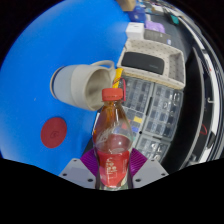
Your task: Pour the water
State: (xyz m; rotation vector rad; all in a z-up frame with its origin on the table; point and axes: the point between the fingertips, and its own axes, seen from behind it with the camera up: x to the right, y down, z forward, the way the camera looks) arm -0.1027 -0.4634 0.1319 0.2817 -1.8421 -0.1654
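tongs (113, 170) clenched on the bottle (114, 140), held upright above the blue counter (40, 80). cap (112, 95) appears off, the neck just short of the cup (85, 82). judged: grasp done, tilting and pouring still left.

The tongs (113, 172) are clamped on a bottle (113, 140), purple pads (90, 160) pressing its sides.

It looks like a lab or workshop: a blue-topped table (40, 80) beside clear plastic parts drawers (150, 110) and a grey storage bin (155, 62).
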